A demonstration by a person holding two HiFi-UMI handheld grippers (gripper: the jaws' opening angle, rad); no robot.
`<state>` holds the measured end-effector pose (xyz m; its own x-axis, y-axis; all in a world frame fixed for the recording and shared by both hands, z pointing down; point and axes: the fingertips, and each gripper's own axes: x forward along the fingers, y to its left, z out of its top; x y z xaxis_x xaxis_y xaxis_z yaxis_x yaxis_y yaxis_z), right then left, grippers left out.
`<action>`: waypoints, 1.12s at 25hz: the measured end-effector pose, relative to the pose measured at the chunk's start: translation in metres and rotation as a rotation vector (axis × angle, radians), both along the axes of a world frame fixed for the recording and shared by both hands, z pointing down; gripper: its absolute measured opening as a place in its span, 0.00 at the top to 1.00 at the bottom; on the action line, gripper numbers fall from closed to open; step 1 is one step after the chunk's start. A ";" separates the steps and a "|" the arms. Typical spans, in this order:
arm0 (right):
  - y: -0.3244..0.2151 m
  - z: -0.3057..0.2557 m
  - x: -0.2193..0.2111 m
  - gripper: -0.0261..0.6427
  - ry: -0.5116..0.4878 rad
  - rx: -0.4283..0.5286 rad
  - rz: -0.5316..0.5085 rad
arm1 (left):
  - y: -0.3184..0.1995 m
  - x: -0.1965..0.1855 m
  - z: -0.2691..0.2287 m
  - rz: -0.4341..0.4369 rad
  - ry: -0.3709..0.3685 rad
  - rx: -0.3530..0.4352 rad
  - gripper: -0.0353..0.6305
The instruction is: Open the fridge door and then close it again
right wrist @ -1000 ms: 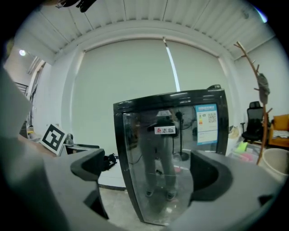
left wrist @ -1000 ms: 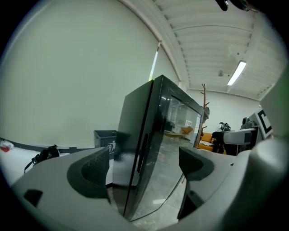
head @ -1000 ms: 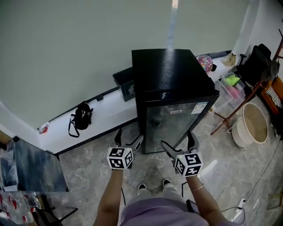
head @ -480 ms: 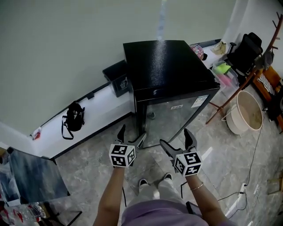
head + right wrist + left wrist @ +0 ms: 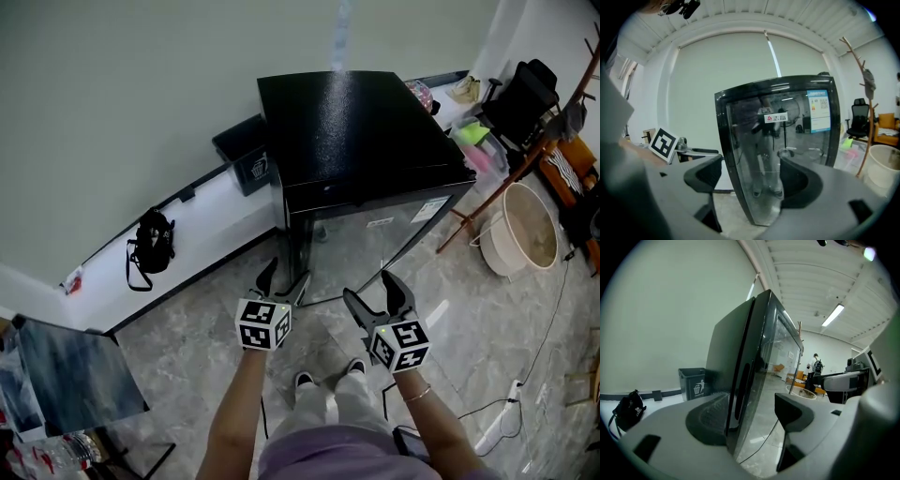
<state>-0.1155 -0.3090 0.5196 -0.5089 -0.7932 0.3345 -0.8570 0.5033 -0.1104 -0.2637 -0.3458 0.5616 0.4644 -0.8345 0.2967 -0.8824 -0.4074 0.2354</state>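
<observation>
The person stands on a grey floor (image 5: 187, 347) with a marble pattern, shoes (image 5: 305, 380) turned toward the fridge (image 5: 361, 131), and holds both grippers low in front of the body.

The left gripper (image 5: 283, 279) is just before the left lower corner of the fridge. Its jaws have just been closing, but they stand apart. Its own view looks along the side edge of the door (image 5: 771, 357), where a long dark recess (image 5: 740, 387) runs. This edge shows in the gap between the jaws, yet the pads do not press on it. I judge that the gripper is brought here because the recess is the place for pulling.

The right gripper (image 5: 373, 292) faces the glass front. Its jaws have also just been closing; they are apart and hold nothing. It probably waits only as a help.

The door is shut, flush with the black body, so the opening is not yet begun. The glass is smooth and shiny and looks slippery, so the edge seems the better hold.

Farther away, a low white ledge (image 5: 206, 225) along the wall carries a black bag (image 5: 150, 246), and a dark bin (image 5: 246, 159) stands beside the fridge. At the right are a pale round tub (image 5: 525, 230) and a black chair (image 5: 516, 98). Behind is a plain pale wall (image 5: 141, 84).
</observation>
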 end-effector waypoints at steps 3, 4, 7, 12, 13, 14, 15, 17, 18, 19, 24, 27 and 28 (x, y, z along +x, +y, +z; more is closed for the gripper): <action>-0.002 0.003 -0.002 0.38 -0.005 -0.009 0.001 | -0.003 0.003 0.004 0.016 -0.011 -0.005 0.56; -0.002 0.004 -0.002 0.38 -0.006 -0.012 0.001 | -0.004 0.004 0.006 0.021 -0.013 -0.006 0.58; -0.004 0.007 -0.002 0.38 -0.008 -0.021 0.004 | -0.008 0.006 0.008 0.036 -0.015 -0.013 0.61; -0.006 0.010 -0.001 0.38 -0.012 -0.034 0.009 | -0.012 0.005 0.014 0.044 -0.013 -0.025 0.68; -0.006 0.011 -0.001 0.38 -0.011 -0.037 0.010 | -0.013 0.006 0.014 0.049 -0.013 -0.026 0.68; -0.006 0.013 -0.001 0.38 -0.010 -0.040 0.010 | -0.013 0.007 0.015 0.054 -0.012 -0.026 0.69; -0.007 0.014 -0.001 0.38 -0.010 -0.043 0.011 | -0.014 0.008 0.015 0.060 -0.012 -0.026 0.70; -0.007 0.016 -0.001 0.38 -0.011 -0.048 0.013 | -0.016 0.010 0.016 0.069 -0.012 -0.027 0.72; -0.008 0.017 -0.001 0.38 -0.011 -0.050 0.013 | -0.016 0.011 0.016 0.071 -0.012 -0.027 0.72; -0.008 0.017 -0.001 0.38 -0.013 -0.052 0.014 | -0.017 0.012 0.017 0.071 -0.011 -0.027 0.72; -0.008 0.019 0.000 0.38 -0.017 -0.058 0.015 | -0.021 0.012 0.019 0.068 -0.003 -0.028 0.74; -0.007 0.019 0.001 0.38 -0.021 -0.062 0.016 | -0.023 0.013 0.019 0.068 0.004 -0.037 0.76; -0.006 0.019 0.001 0.38 -0.023 -0.061 0.017 | -0.023 0.012 0.019 0.068 0.006 -0.040 0.76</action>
<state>-0.1149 -0.3153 0.5382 -0.5039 -0.7801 0.3710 -0.8621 0.4808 -0.1601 -0.2514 -0.3690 0.5807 0.5217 -0.7884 0.3260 -0.8514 -0.4569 0.2576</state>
